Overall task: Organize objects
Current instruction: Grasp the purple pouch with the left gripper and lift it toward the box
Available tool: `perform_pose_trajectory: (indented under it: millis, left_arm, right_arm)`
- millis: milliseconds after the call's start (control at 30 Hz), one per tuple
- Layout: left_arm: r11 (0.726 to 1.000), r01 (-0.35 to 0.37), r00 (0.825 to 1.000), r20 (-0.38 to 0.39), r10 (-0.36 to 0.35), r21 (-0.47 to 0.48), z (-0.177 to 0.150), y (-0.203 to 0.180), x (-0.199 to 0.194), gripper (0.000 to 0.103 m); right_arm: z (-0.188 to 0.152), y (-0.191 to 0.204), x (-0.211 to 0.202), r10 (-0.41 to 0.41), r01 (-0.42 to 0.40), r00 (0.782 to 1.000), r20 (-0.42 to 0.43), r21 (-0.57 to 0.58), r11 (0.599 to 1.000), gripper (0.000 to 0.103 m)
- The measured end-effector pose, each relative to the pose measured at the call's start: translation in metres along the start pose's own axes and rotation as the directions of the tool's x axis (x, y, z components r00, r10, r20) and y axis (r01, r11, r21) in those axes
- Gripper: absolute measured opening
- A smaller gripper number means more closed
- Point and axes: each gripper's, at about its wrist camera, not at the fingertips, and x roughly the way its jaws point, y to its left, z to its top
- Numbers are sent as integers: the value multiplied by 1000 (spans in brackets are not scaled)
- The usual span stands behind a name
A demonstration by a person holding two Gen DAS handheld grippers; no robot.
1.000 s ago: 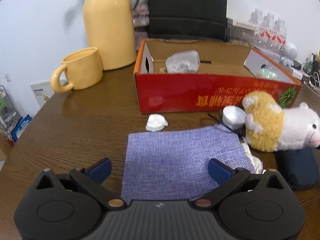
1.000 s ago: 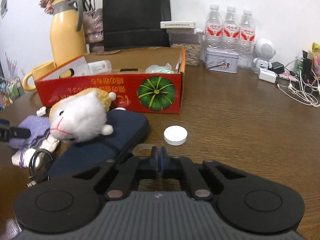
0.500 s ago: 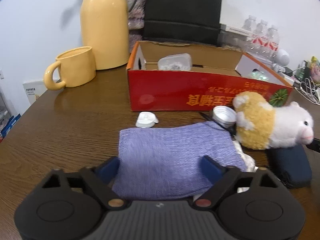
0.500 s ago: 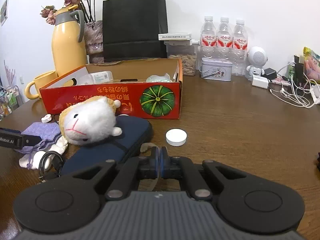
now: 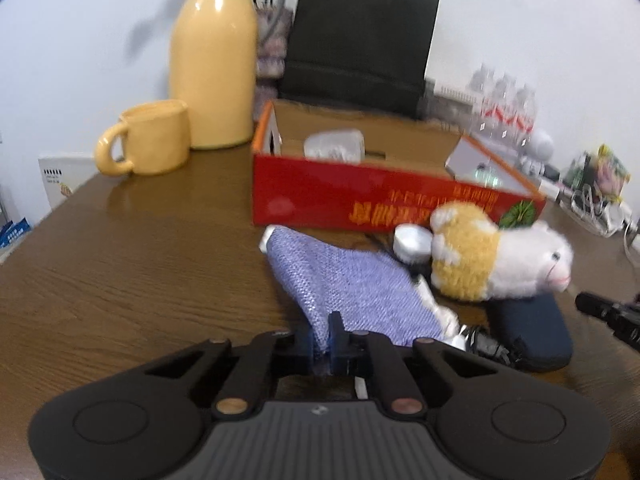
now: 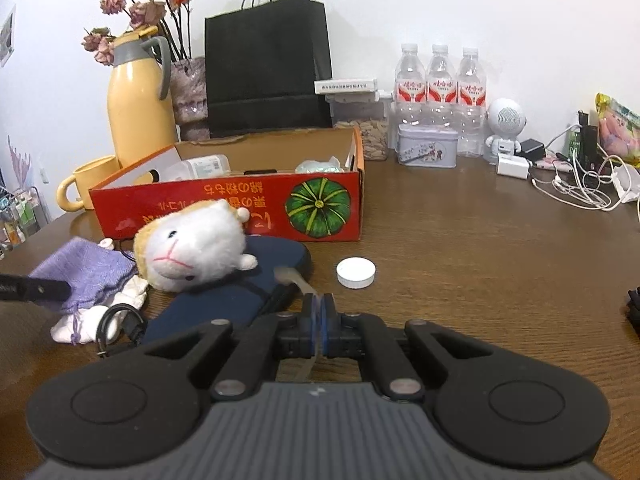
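A purple knit pouch [image 5: 348, 284] lies in front of the red cardboard box [image 5: 360, 200], bunched towards me. My left gripper [image 5: 325, 334] has its jaws closing, and the pads pinch the pouch's near edge. The right wrist view shows that pouch [image 6: 86, 276] at the left with a left finger [image 6: 36, 290] on it. My right gripper [image 6: 319, 308] is shut on the translucent strap [image 6: 296, 280] of a dark blue case [image 6: 224, 304]. A white and yellow plush sheep [image 6: 192, 248] rests on the case.
A white cap [image 6: 356, 273] lies right of the case. A black cable [image 6: 120, 320] and a white cloth [image 6: 132, 294] sit beside the pouch. Behind the box stand a yellow flask [image 5: 212, 64], a mug [image 5: 152, 142], a black bag [image 6: 268, 68] and bottles [image 6: 440, 92]. Cables [image 6: 580, 192] lie far right.
The left jaws went from wide open to pinched on the pouch's near edge, and the flat pouch is now bunched. The right gripper stayed shut on the strap.
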Motion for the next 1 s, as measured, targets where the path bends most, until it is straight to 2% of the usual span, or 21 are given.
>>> perform_pose_trajectory:
  millis: [233,400,700,1000]
  left_arm:
    - [999,33,992,120,-36,22,18,6,-45,5]
    - [999,40,985,168,-46,36,28,6,-60,5]
    - [996,60,975,209,-73,68,44,-8,-61,5]
    - [988,103,958,255,-131,117,71,-36,-51,5]
  right_arm:
    - [0,7,-16,-7,7,998,57,-9,1000,3]
    - [7,12,-26,-1,2,996,95,-13,1000,3]
    - [24,27,-27,23,-18,990,138,-40,999,3]
    - [60,41,-11,44,-30,978,202,-72,997,3]
